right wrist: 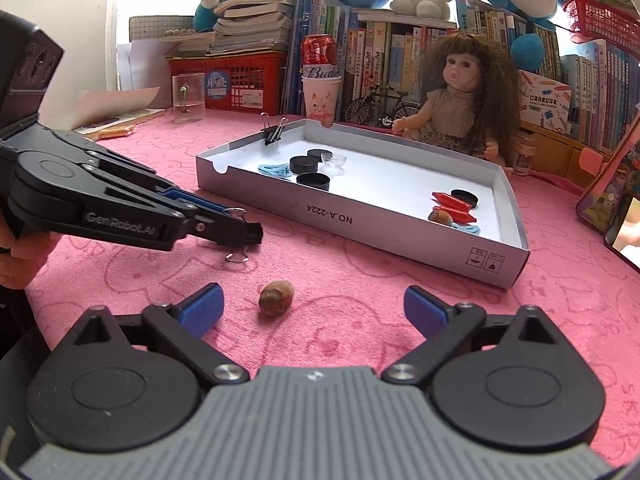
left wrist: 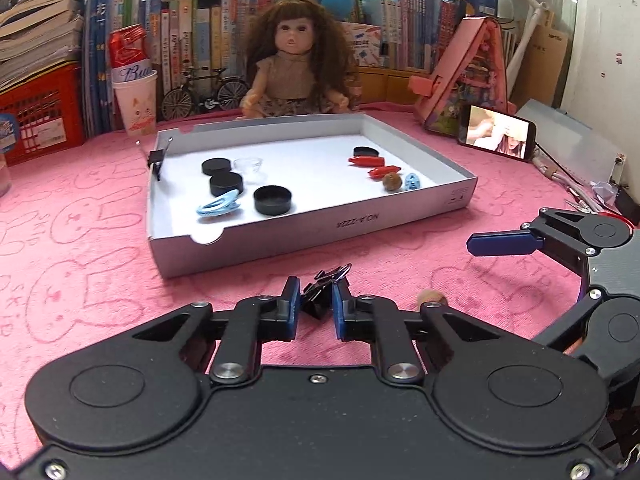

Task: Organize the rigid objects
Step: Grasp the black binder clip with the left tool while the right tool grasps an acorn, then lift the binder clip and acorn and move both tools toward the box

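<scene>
Left gripper [left wrist: 316, 303] clamped on black binder clip [left wrist: 320, 296]: light, stiff, wire loops swivel; grip body. Right gripper [right wrist: 313, 308] spread wide around brown nut [right wrist: 276, 297]: hard, rounded, likely rolls; pinch across middle.

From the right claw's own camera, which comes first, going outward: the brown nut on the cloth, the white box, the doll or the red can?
1. Brown nut: on the pink cloth, just ahead between the open right claw's fingers.
2. White box: mid-table, beyond the nut.
3. Doll: seated behind the box, to the right.
4. Red can: back at the bookshelf, left of the doll.
</scene>
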The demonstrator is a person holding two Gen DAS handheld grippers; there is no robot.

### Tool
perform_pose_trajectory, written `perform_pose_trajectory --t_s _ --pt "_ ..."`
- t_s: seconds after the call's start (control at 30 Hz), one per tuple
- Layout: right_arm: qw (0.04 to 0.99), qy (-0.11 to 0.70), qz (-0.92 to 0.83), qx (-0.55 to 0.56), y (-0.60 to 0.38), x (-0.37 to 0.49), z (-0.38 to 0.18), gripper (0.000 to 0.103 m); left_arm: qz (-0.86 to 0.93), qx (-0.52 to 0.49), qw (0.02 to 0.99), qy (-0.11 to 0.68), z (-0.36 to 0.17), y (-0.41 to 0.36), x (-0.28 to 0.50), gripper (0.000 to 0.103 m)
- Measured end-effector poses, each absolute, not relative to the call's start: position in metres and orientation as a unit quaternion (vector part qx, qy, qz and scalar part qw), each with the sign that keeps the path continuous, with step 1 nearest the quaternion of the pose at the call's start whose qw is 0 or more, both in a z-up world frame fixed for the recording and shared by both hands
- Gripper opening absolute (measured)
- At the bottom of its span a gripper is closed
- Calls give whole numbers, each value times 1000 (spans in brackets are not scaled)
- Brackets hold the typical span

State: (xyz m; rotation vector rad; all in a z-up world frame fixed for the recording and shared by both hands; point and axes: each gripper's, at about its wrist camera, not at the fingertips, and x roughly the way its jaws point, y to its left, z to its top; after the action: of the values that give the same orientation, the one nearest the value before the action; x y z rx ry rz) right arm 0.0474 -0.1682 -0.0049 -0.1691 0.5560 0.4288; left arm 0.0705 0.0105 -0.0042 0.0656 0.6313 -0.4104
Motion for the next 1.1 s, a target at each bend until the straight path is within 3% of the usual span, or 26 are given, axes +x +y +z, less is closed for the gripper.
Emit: perform_pose_trajectory --t_s 0.27,0.43,0.53,0.63,0.7,0.77,1.1 --pt "934 275 220 -65 -167 47 -5 75 -184 35 932 312 -7 24 64 16" --pt "932 274 228 -63 -163 45 -5 68 -176 35 933 312 -9 32 59 18" --pt "934 272 224 -60 -164 44 -5 56 -178 26 934 309 -7 35 55 18" --pt "936 273 216 -51 -166 44 -5 43 -184 11 936 300 -5 32 53 28" --pt "939 272 205 -50 -166 43 -4 35 -178 2 939 294 -5 27 51 39" --pt "941 272 196 -49 -167 43 -4 26 -172 -6 941 291 -6 20 51 41" --pt "947 272 162 -46 -179 41 -6 23 -129 -3 950 284 -17 1 59 45"
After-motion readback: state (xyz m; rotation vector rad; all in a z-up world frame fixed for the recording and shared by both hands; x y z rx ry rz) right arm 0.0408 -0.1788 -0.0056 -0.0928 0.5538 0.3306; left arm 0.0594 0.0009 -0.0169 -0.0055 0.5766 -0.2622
